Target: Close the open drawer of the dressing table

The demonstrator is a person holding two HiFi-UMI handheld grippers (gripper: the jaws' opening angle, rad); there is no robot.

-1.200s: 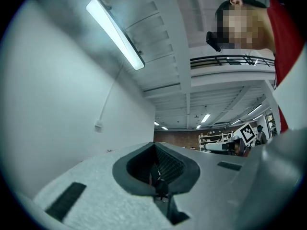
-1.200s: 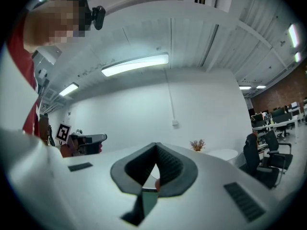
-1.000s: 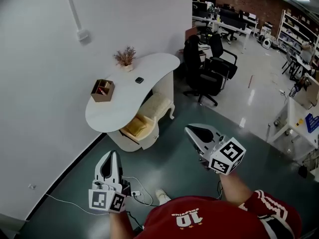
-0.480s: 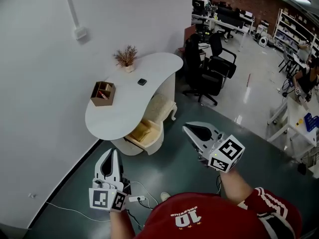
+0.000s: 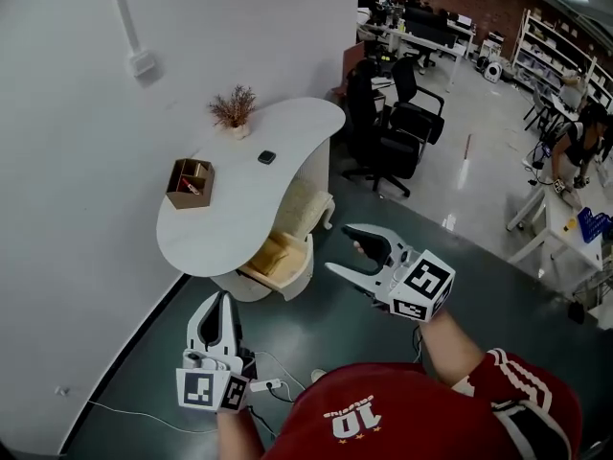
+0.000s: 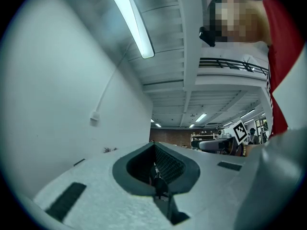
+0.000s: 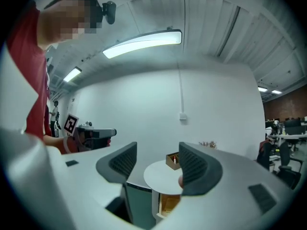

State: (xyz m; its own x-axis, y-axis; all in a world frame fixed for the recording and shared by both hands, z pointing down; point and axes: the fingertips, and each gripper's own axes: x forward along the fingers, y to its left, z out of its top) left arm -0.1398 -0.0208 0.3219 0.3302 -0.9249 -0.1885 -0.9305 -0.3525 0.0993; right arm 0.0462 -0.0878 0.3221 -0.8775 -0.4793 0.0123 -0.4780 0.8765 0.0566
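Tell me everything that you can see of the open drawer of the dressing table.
The drawer stands pulled out from under the white top of the dressing table, at its near end, towards the person. Its curved front is cream. The inside looks yellowish, like wood, and what lies in it cannot be made out. It sits level, and only the table touches it.

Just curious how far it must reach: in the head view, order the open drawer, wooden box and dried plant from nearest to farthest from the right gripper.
1. Open drawer, under the tabletop, just ahead of the right gripper.
2. Wooden box, on the tabletop by the wall.
3. Dried plant, at the tabletop's far end.
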